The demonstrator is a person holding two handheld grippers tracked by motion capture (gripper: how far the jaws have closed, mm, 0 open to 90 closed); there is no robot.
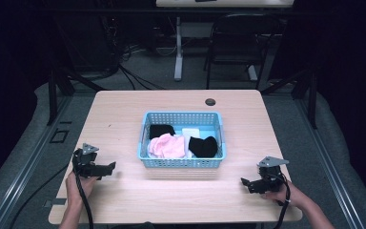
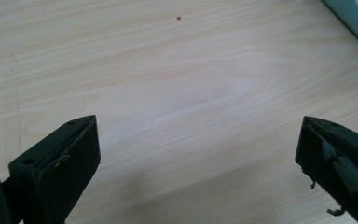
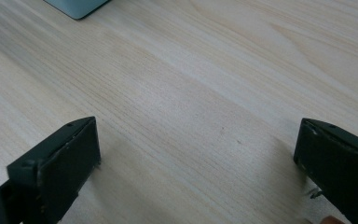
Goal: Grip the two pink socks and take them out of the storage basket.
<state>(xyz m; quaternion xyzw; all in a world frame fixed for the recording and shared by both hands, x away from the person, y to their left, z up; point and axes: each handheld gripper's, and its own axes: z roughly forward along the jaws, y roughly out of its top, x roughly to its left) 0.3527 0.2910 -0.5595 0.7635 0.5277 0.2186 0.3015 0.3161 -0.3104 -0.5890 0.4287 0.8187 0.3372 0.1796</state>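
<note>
Blue basket (image 1: 181, 138) of socks sits between and beyond both grippers, left gripper (image 1: 106, 168) slightly nearer than right gripper (image 1: 246, 182); jaws of both spread, empty.

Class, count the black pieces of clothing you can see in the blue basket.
2: one black piece at the basket's far left, one black piece at its near right. More may lie hidden under the pink cloth.

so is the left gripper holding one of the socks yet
No, the left gripper has its jaws wide apart over bare table.
</note>
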